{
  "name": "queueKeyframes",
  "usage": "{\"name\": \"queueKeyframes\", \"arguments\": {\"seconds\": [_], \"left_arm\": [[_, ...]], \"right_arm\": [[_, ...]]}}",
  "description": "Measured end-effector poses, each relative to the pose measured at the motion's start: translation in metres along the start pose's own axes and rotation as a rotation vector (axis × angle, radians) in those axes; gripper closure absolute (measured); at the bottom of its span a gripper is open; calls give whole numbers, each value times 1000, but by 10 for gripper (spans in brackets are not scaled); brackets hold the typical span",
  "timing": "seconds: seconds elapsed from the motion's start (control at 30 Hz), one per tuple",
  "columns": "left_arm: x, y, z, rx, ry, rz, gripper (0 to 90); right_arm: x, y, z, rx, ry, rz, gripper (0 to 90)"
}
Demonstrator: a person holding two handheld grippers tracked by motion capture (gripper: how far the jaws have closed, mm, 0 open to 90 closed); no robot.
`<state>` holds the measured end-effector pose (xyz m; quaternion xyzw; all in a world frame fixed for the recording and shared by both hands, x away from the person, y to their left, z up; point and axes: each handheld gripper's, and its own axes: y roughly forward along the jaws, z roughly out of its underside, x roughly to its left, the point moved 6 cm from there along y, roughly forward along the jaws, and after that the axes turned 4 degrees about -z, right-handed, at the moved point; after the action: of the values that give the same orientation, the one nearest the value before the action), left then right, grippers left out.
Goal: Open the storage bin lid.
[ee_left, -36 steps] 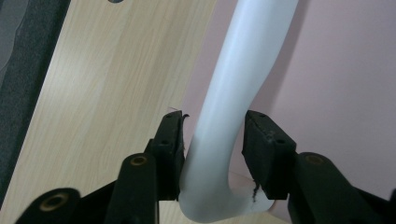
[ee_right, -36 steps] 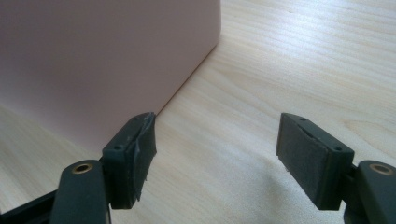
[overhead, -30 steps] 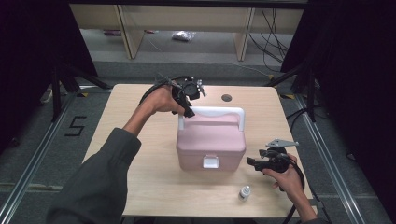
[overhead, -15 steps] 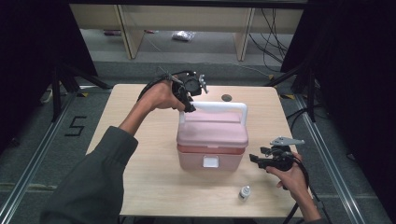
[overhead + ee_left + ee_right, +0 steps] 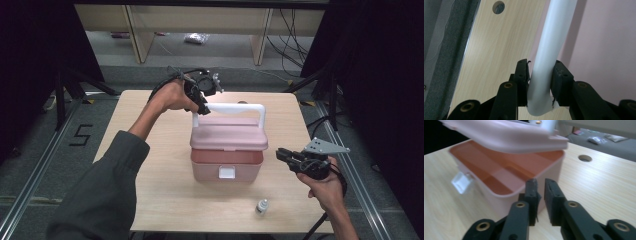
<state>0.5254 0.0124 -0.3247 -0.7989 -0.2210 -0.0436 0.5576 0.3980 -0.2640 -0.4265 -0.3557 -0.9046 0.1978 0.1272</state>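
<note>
- The pink plastic box (image 5: 227, 165) sits in the middle of the light wooden table (image 5: 150, 200).
- Its pink lid (image 5: 228, 134) is lifted up a bit at the front, so you can see inside the box.
- The left gripper (image 5: 200, 107) is squeezed tight on the lid's white curved handle (image 5: 550, 50), at the handle's left end.
- The right gripper (image 5: 284, 156) is in the air just beside the right side of the box.
- Its jaws have just been closing. They are almost together now, and nothing is between them.
- A small white bottle (image 5: 261, 206) stands near the front edge of the table.
</note>
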Motion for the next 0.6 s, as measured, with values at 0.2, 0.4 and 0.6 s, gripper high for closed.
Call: {"name": "queueKeyframes", "arguments": {"seconds": [0.2, 0.4, 0.6], "left_arm": [[1, -1, -1, 0, -3, 5, 688], [1, -1, -1, 1, 1, 8, 688], [1, -1, 0, -2, -2, 9, 688]], "right_arm": [[6, 14, -3, -21, -56, -28, 873], [10, 22, -6, -10, -25, -54, 898], [7, 29, -9, -1, -46, -65, 900]]}}
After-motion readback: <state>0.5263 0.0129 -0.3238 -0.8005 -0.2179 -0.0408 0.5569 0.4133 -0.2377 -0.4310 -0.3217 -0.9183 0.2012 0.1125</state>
